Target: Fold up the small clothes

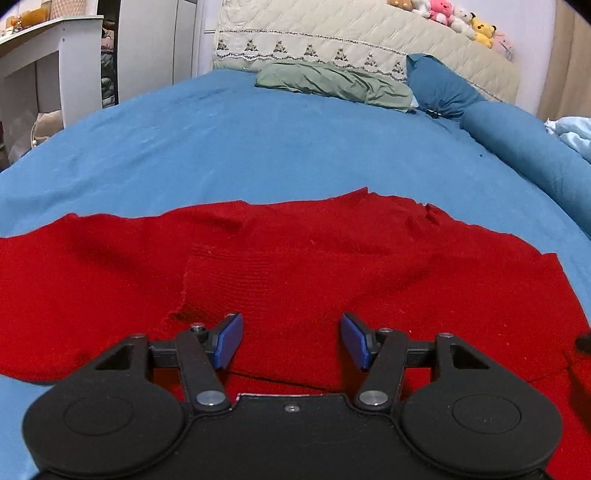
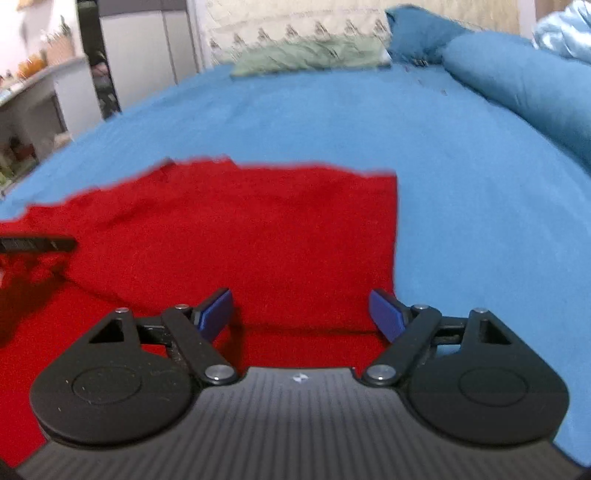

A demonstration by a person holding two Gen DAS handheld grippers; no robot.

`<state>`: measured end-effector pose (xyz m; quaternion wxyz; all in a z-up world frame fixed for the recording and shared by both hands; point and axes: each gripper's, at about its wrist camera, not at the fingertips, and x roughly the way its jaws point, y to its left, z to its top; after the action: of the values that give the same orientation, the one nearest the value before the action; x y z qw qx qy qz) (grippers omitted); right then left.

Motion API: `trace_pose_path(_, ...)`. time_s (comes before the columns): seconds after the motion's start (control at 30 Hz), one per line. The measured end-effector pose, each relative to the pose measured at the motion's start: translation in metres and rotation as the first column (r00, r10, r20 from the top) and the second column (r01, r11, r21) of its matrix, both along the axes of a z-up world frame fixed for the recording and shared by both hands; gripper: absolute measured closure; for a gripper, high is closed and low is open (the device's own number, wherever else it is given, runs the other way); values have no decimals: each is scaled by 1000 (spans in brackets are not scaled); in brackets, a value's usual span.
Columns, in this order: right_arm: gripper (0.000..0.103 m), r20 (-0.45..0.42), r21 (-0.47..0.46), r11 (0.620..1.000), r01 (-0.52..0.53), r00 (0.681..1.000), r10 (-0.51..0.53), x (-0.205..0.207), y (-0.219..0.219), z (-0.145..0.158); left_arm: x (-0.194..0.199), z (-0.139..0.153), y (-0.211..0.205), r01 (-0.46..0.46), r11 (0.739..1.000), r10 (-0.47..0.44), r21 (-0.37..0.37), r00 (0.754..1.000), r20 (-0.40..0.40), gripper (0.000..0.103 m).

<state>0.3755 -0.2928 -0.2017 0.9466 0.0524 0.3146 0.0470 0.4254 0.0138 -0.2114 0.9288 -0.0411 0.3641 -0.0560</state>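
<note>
A red knit sweater [image 1: 295, 266] lies spread on the blue bed sheet [image 1: 258, 147]. A folded-in ribbed part shows near its middle. My left gripper [image 1: 291, 338] is open just above the sweater's near part, with nothing between its blue pads [image 1: 231, 338]. In the right wrist view the sweater [image 2: 240, 229] has a straight right edge. My right gripper [image 2: 301, 314] is open over the sweater's right side and near hem, its right pad [image 2: 388, 314] at the edge. The left gripper's tip [image 2: 37, 244] shows at the far left.
A green garment [image 1: 332, 83] lies at the head of the bed by a blue pillow [image 1: 439, 85] and a blue bolster [image 1: 524, 147]. A quilted headboard [image 1: 369, 40] carries plush toys [image 1: 458, 18]. White shelves [image 1: 48, 66] stand at left. Light blue fabric [image 1: 572, 129] lies at right.
</note>
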Motion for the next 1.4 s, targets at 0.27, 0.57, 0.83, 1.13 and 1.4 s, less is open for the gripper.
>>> trace_pose_path(0.27,5,-25,28,999,25,999,-25,96,-11,-15,9,0,-10,-12,1000,13,22,1000,-27,39)
trace_pose_path(0.57,6,-41,33,992,120,992,-118,116,-37,-26,14,-2,-14,-16,999,17,34,999,-30,37)
trace_pose_path(0.83,2,34,32,999,19,999,-20,39,-10,42,-24,46,10,-65,996,67,-54,997,39,34)
trace_pose_path(1.13,0,24,35,996,-78,997,77,-10,29,79,-97,98,124,-283,945,303,-166,947,108,4)
trace_pose_path(1.4,0,12,98,988,-116,993,115,-13,43,64,-107,91,245,-531,831,552,-164,826,118,5)
